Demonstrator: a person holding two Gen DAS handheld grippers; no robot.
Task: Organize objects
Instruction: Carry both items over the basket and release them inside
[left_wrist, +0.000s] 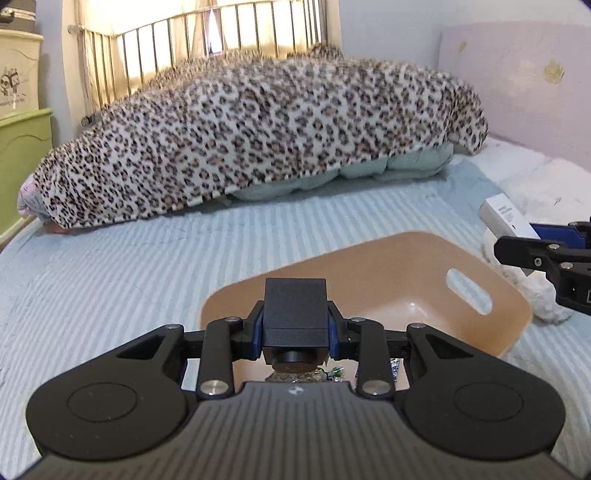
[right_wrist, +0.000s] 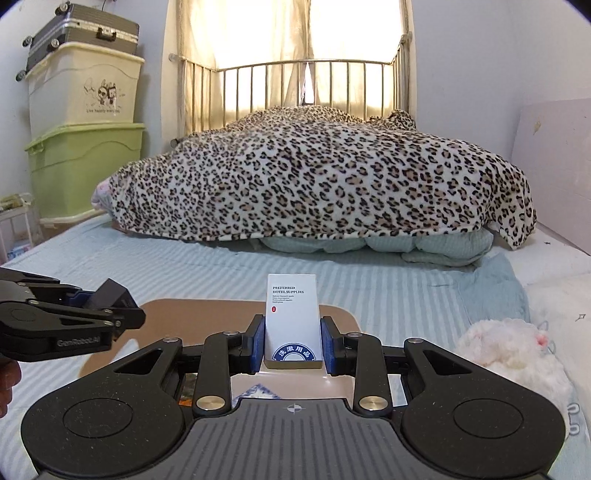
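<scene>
My left gripper (left_wrist: 294, 326) is shut on a black box (left_wrist: 294, 314) and holds it above a tan plastic basket (left_wrist: 424, 258) on the bed. My right gripper (right_wrist: 292, 343) is shut on a white box printed "Preferred Hotel Supplies" (right_wrist: 291, 321), upright, over the same basket (right_wrist: 343, 314). In the left wrist view the right gripper (left_wrist: 532, 243) comes in from the right with the white box (left_wrist: 508, 218). In the right wrist view the left gripper (right_wrist: 110, 306) with the black box (right_wrist: 110, 295) is at the left. Wrapped items lie in the basket, mostly hidden.
The bed has a light blue striped cover (left_wrist: 129, 266). A leopard-print blanket (right_wrist: 314, 177) heaps over bedding at the far side. A white fluffy toy (right_wrist: 513, 347) lies right of the basket. Stacked storage bins (right_wrist: 85, 140) and a suitcase stand at the far left.
</scene>
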